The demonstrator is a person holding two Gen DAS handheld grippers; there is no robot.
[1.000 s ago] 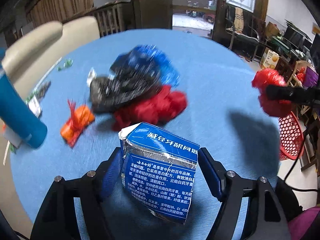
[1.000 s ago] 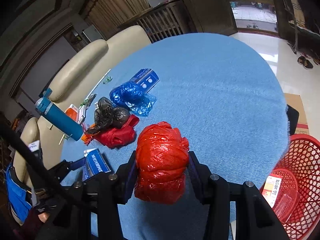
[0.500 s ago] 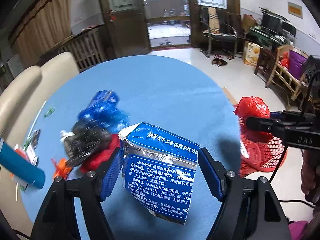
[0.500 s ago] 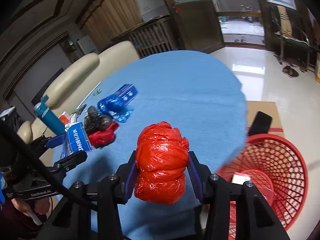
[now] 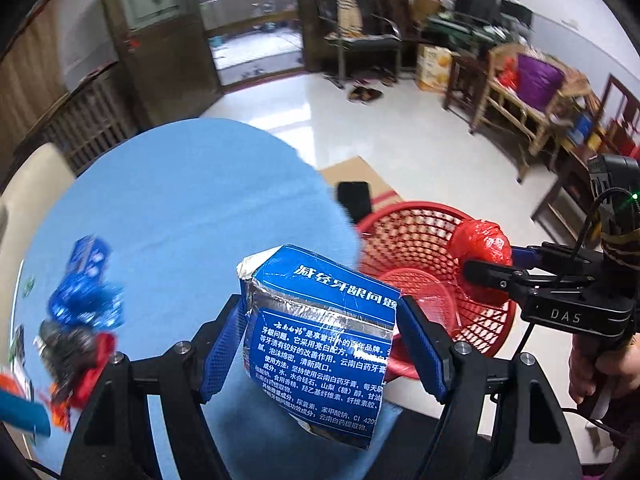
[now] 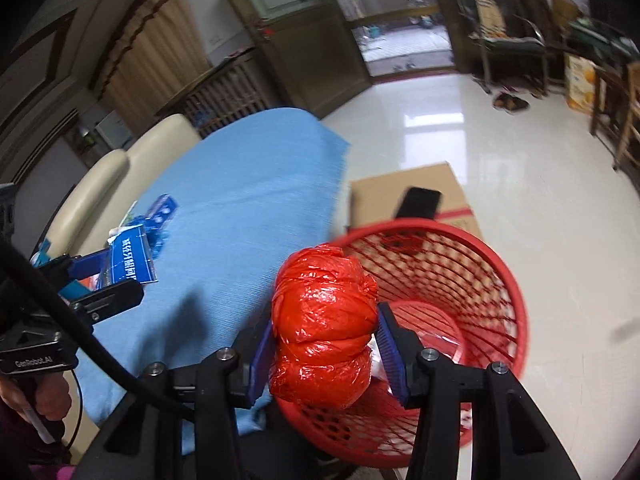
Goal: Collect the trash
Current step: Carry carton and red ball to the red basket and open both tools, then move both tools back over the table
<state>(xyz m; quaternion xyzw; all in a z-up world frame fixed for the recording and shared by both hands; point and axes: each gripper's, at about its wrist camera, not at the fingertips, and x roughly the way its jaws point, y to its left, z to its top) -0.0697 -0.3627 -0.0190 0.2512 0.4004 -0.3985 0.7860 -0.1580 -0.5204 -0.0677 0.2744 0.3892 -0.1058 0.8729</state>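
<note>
Left gripper [image 5: 320, 340] clamped on blue carton [image 5: 320, 344], apparently tilted, right gripper [image 6: 324, 348] clamped on upright red bag [image 6: 324, 320], over red basket [image 6: 500, 280]

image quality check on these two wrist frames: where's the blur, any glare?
Left wrist: blue box in the left gripper sharp, table trash smeared. Right wrist: red bag crisp, red basket rim streaked, window glare on the floor. Both show fisheye bending and dark corners.

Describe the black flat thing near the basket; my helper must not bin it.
Beside the blue-clothed round table stands a red mesh plastic basket. Behind it lies a flat brown cardboard box; the dark rectangular slab lies on that, the only black item there.
</note>
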